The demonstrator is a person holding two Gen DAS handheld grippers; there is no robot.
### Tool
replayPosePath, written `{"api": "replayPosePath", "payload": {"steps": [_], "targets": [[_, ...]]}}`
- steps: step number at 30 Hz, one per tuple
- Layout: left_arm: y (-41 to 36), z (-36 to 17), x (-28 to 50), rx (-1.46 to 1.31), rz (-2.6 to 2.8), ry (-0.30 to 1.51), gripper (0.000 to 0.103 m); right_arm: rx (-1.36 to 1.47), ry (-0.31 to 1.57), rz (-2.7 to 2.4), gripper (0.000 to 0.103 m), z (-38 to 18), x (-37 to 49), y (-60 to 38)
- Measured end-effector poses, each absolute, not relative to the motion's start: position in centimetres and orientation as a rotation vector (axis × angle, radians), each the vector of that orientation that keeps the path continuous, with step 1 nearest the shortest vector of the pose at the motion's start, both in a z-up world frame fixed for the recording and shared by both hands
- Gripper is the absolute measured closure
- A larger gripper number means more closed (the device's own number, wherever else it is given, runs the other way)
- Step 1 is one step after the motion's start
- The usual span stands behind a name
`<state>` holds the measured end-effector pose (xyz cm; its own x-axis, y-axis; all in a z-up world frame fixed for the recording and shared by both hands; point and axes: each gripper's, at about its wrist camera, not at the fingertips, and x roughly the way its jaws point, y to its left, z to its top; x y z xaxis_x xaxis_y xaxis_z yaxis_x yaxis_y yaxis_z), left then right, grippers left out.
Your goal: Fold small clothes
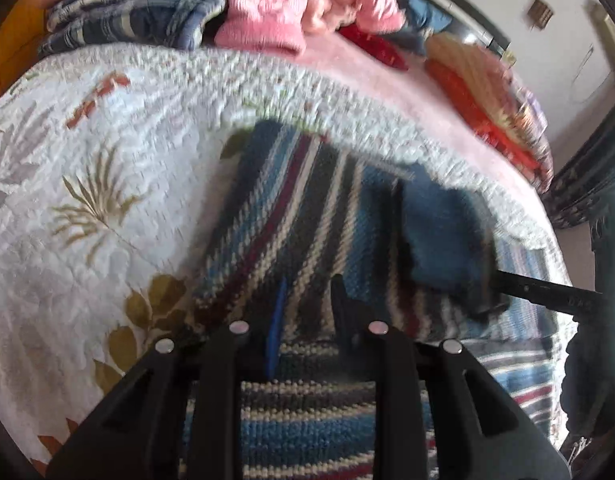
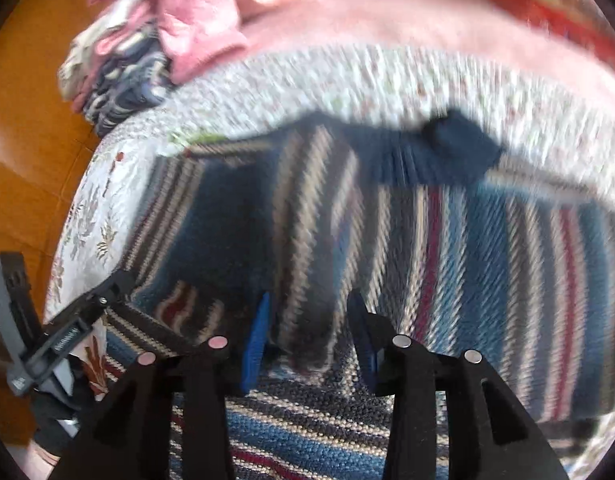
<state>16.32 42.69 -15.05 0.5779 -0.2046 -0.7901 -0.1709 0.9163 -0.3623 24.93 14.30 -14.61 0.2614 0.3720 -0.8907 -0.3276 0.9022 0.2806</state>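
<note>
A knitted sweater [image 1: 291, 208] with blue, grey, white and maroon stripes lies on the bed, one layer lifted over another. In the left wrist view my left gripper [image 1: 309, 308] is shut on a raised fold of it. Its dark blue ribbed end [image 1: 447, 236] hangs over the black body of the right gripper [image 1: 547, 292] at the right. In the right wrist view my right gripper [image 2: 309, 336] is shut on a fold of the sweater [image 2: 487, 264], whose dark blue ribbed edge [image 2: 443, 152] is at the far side. The left gripper's body [image 2: 67, 332] shows at lower left.
The bed has a white floral quilt [image 1: 87, 184] over a pink blanket [image 1: 347, 64]. A heap of pink and blue plaid clothes [image 1: 211, 4] lies at the far edge, with red and orange items [image 1: 479, 92] to the right. Orange floor [image 2: 31, 128] lies to the left.
</note>
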Motion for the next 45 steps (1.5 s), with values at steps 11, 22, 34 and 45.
{"api": "replayPosePath", "payload": {"steps": [11, 22, 34, 45], "targets": [[43.0, -16.7, 16.7, -0.403, -0.025, 1.021, 0.077, -0.164, 1.245, 0.606, 0.044, -15.2, 25.0, 24.3], [43.1, -17.8, 16.8, -0.396, -0.043, 1.025, 0.077, -0.210, 1.248, 0.489, 0.092, -17.1, 25.2, 23.2], [42.7, -17.9, 16.6, -0.369, -0.024, 1.020, 0.077, 0.172, 1.115, 0.444, 0.095, -10.4, 24.8, 10.5], [42.2, -17.9, 16.7, -0.339, -0.009, 1.027, 0.077, 0.401, 1.226, 0.343, 0.094, -16.2, 25.2, 0.7]]}}
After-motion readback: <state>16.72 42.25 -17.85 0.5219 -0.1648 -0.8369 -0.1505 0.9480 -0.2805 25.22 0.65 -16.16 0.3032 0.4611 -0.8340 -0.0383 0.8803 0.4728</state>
